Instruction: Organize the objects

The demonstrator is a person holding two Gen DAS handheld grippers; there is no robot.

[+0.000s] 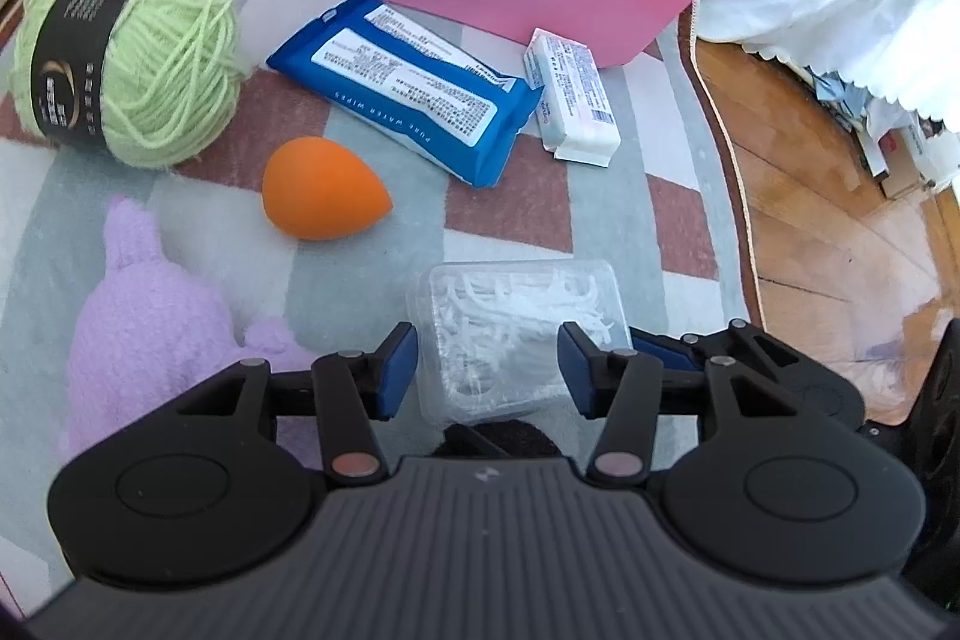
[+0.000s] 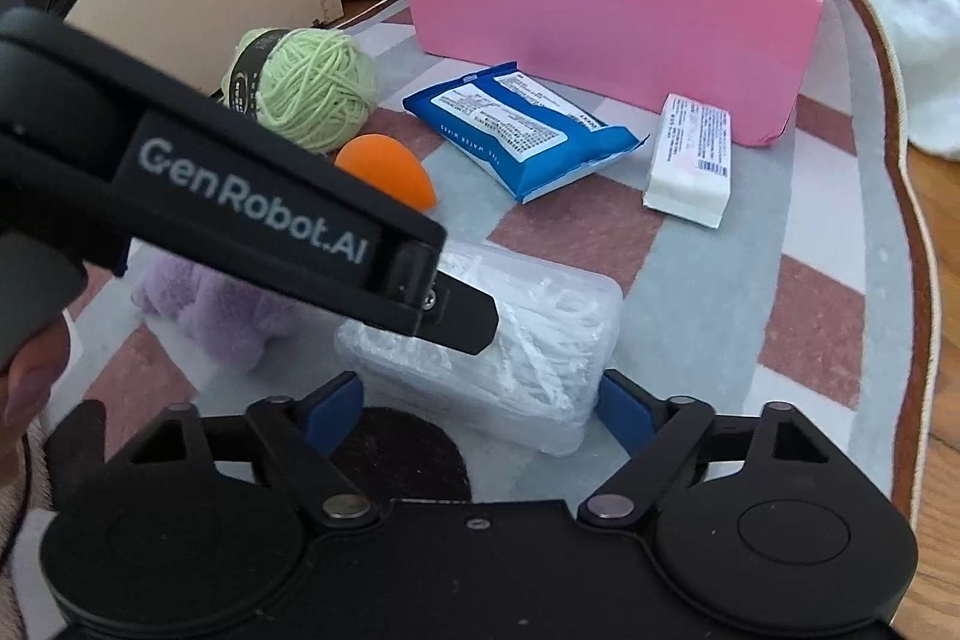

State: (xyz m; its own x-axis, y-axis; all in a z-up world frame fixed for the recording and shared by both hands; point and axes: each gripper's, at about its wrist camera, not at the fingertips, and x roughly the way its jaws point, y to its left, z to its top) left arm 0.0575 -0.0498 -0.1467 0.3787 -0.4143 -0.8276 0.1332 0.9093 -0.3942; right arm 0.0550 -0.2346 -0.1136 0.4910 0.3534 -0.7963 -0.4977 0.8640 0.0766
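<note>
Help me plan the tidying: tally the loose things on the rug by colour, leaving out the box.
Green: 1, yarn ball
Blue: 1, wipes pack
Orange: 1, sponge egg
Purple: 1, plush toy
White: 1, small packet
Clear: 1, floss-pick case
Total: 6

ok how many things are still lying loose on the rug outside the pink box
6: green yarn ball, blue wet-wipes pack, white wrapped bar, orange egg-shaped sponge, purple plush toy, clear plastic floss-pick box. Others may be hidden behind the tools.
</note>
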